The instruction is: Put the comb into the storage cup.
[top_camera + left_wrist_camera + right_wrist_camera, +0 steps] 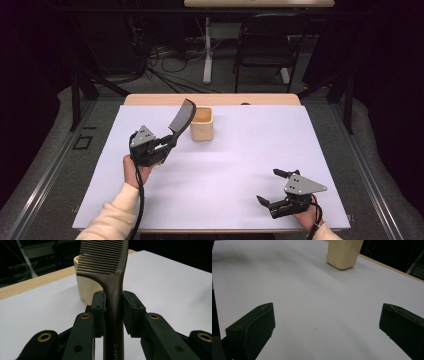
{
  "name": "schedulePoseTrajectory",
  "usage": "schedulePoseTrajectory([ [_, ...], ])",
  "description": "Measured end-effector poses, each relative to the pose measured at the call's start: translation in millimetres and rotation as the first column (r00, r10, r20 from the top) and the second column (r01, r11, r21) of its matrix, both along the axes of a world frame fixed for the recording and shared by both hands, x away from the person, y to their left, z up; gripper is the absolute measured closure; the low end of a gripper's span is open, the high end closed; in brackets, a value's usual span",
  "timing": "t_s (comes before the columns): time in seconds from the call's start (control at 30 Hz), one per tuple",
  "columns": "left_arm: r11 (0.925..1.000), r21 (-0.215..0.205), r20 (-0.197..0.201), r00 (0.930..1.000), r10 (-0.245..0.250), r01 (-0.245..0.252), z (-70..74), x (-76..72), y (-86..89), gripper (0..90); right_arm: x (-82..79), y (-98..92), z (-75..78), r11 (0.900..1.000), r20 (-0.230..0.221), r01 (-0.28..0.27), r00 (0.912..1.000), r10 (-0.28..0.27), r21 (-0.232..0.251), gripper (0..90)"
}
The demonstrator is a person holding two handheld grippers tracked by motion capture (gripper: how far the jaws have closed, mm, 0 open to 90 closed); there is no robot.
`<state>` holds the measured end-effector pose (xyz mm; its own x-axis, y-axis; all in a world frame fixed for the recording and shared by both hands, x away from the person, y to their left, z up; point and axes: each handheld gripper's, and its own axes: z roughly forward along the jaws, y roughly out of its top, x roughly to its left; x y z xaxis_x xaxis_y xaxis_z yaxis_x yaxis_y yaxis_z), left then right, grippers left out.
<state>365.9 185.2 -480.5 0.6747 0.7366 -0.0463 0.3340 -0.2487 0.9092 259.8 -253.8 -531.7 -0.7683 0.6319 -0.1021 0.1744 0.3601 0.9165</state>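
A: What's the layout, biggest thing first?

B: A white sheet (235, 165) covers the wooden table (150, 99), likely a plain work surface. Toward its far side stands a cream square cup (202, 123), open end up.

A: And the comb?

B: The dark comb (182, 116) is off the table, its handle clamped between the jaws of the left gripper (167, 142), teeth raised and leaning toward the cup. My guess is it's gripped by the handle so the toothed end can go in first.

A: The other hand?

B: The right gripper (272, 187) rests at the near right corner, well apart, jaws wide and empty, apparently kept clear.
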Motion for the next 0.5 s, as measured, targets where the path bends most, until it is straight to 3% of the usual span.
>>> schedulePoseTrajectory([
  [0.5,0.9996,-0.028,0.009,0.9999,0.007,-0.007,3.4,8.8,-1.5,72.3,0.3,0.0,-0.2,1.0,-0.001,0.002,1.0,-0.002,-0.001,0.0],
])
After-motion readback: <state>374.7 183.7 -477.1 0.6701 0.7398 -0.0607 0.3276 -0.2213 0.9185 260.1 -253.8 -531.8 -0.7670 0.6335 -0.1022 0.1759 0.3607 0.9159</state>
